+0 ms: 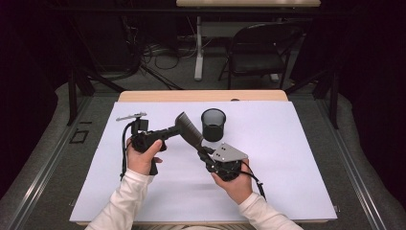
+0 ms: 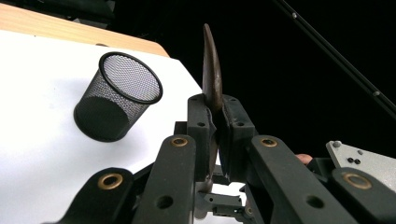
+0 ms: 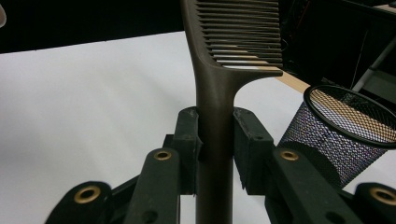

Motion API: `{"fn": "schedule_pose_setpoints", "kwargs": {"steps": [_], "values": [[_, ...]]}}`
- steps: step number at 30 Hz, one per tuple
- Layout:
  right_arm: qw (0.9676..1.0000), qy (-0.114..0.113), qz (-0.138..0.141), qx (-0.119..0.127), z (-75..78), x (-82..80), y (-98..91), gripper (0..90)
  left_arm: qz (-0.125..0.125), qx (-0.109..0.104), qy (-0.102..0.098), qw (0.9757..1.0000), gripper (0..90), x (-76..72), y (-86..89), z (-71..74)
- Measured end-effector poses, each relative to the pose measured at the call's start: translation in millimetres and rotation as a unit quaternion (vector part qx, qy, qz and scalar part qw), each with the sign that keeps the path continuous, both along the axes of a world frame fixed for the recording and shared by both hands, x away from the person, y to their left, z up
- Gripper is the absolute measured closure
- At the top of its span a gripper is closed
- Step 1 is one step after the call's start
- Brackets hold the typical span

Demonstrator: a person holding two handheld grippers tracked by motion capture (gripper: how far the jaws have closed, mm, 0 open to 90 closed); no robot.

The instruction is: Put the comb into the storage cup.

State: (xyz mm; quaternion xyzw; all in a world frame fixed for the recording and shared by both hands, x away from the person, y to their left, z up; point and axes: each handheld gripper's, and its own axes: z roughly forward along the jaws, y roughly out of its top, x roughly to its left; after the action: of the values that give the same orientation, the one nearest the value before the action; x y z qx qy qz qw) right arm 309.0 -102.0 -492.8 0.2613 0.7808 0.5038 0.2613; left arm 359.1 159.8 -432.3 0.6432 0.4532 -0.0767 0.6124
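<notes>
Comb (image 1: 189,128) sits up above the table (image 1: 297,182), pinched by both the left claw (image 2: 215,122) and right claw (image 3: 216,133); next, one claw should let go, then drop it into the mesh cup (image 1: 213,124) at two o'clock.

White sleeves (image 1: 125,199); black tongs (image 1: 178,132) with brass rivets, grey plate.

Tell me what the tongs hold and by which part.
Both hold one brown comb: right tongs clamp its handle, left tongs pinch its flat sides.
</notes>
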Motion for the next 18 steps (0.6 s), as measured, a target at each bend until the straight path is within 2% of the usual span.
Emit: {"fn": "schedule_pose_setpoints", "kwargs": {"steps": [18], "values": [[1.0000, 0.006, 0.003, 0.002, -0.7, 1.3, 0.1, 72.5, -0.001, -0.010, 0.010, 0.9999, 84.4, 2.1, 1.8, -2.8]]}}
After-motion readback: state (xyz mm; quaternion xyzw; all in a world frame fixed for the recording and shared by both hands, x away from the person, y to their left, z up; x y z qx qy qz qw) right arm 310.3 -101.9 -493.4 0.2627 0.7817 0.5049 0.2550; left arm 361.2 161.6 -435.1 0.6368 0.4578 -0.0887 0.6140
